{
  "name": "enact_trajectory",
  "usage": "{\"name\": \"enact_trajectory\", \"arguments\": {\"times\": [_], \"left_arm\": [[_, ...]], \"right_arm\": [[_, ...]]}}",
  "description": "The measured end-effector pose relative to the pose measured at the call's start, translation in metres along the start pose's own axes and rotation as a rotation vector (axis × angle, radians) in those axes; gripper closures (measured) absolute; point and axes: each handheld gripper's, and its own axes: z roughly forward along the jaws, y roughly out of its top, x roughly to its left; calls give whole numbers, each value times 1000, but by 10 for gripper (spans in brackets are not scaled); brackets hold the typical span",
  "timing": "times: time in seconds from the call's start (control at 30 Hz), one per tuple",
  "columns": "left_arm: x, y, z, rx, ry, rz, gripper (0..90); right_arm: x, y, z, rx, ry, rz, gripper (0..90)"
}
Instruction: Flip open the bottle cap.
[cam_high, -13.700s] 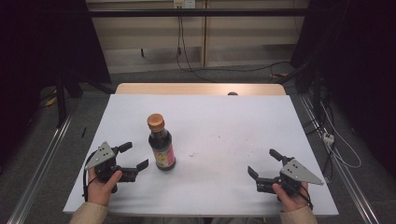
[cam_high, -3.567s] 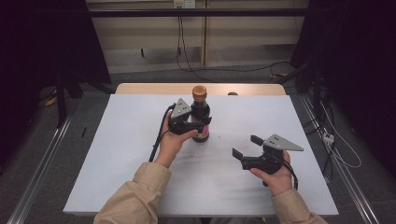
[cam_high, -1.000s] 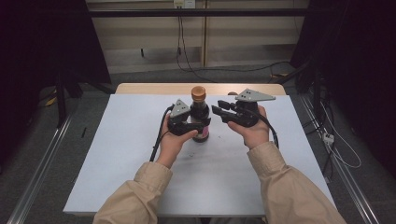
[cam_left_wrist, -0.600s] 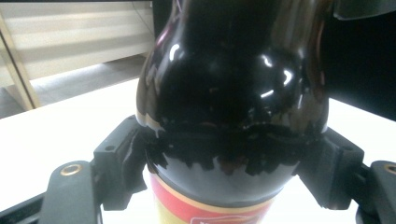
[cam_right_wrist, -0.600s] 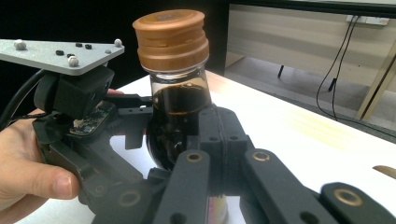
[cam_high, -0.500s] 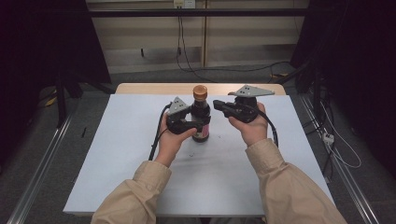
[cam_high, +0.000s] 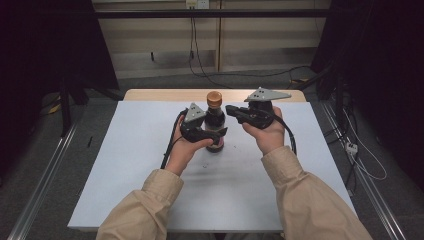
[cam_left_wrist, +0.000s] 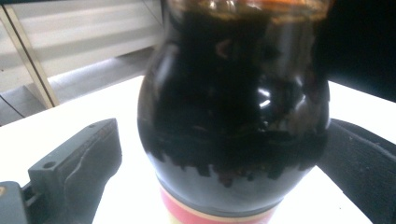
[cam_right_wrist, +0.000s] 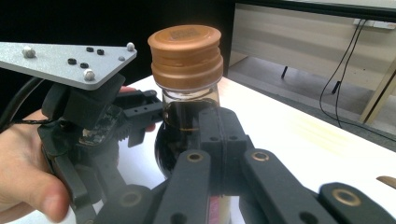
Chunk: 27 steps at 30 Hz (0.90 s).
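A bottle of dark sauce (cam_high: 215, 119) with a brown cap (cam_high: 214, 97) stands upright on the white table (cam_high: 125, 165), far of the middle. My left gripper (cam_high: 216, 129) reaches round its body from the left. Its jaws have just been opening; the bottle (cam_left_wrist: 233, 116) stands between the fingers (cam_left_wrist: 79, 163), with a gap on the left side. My right gripper (cam_high: 231, 109) points at the bottle's neck from the right. In the right gripper view its fingertips (cam_right_wrist: 223, 135) are shut together just in front of the neck (cam_right_wrist: 187, 102), with nothing between them.
The table's wooden far edge (cam_high: 165, 94) lies just behind the bottle. Metal rails (cam_high: 40, 190) run along both sides of the table. Cables (cam_high: 200, 70) lie on the floor beyond. The left gripper's cable (cam_high: 169, 147) trails over the table beside the forearm.
The left gripper's jaws have spread away from the bottle's body. The right gripper's jaws have shut and it has come a little closer to the neck. The bottle stays upright.
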Motion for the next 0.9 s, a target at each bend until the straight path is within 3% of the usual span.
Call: {"name": "enact_trajectory", "arguments": {"times": [0.03, 0.07, 0.2, 0.67, 0.9], "left_arm": [[0, 0, 0, -10, 9, 6, 100], [0, 1, -1, -19, 10, -4, 100], [-1, 3, -1, -39, 0, -6, 248], [0, 3, -2, -23, 0, -21, 259], [-1, 3, -2, -21, -3, -9, 263]], "right_arm": [[0, 1, 0, 0, 1, 5, 900], [0, 1, 0, 0, 1, 5, 900], [-1, 3, 0, -2, 6, 4, 900], [4, 15, 5, 37, 21, -17, 900], [-3, 20, 2, 20, 15, -21, 900]]}}
